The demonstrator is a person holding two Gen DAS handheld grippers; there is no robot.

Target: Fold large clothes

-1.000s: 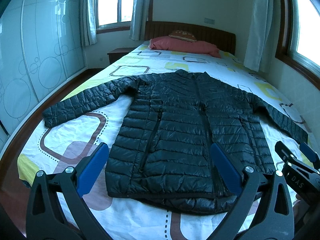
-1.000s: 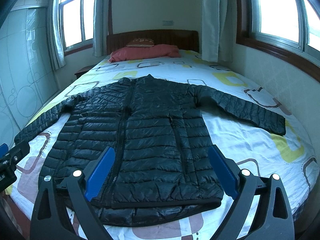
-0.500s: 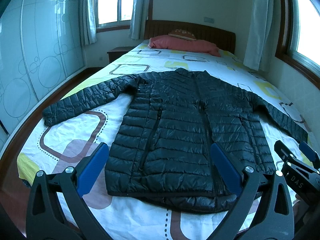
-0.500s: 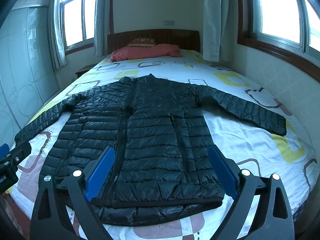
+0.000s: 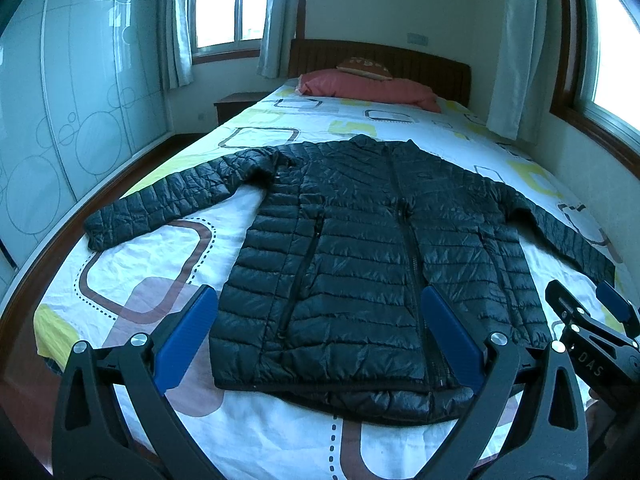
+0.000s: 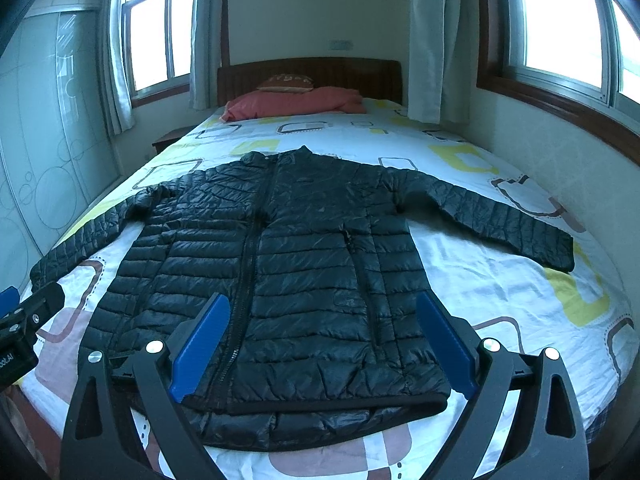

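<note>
A black quilted puffer jacket (image 5: 360, 248) (image 6: 288, 264) lies flat and zipped on the bed, front up, both sleeves spread out to the sides and its hem toward me. My left gripper (image 5: 320, 332) hovers open above the hem, its blue pads wide apart and holding nothing. My right gripper (image 6: 324, 340) is likewise open above the hem, empty. The right gripper also shows at the right edge of the left wrist view (image 5: 588, 320). Part of the left gripper's body appears at the left edge of the right wrist view.
The bed (image 5: 160, 264) has a white sheet with brown and yellow rounded squares. A pink pillow (image 5: 368, 88) lies by the dark wooden headboard (image 6: 312, 72). A frosted wardrobe (image 5: 60, 120) stands left, a nightstand (image 5: 236, 104) beside the bed, and a wall with windows (image 6: 560, 140) right.
Both grippers have drifted slightly, so the jacket sits a little lower and nearer in view. The jacket itself has not moved and both grippers stay open.
</note>
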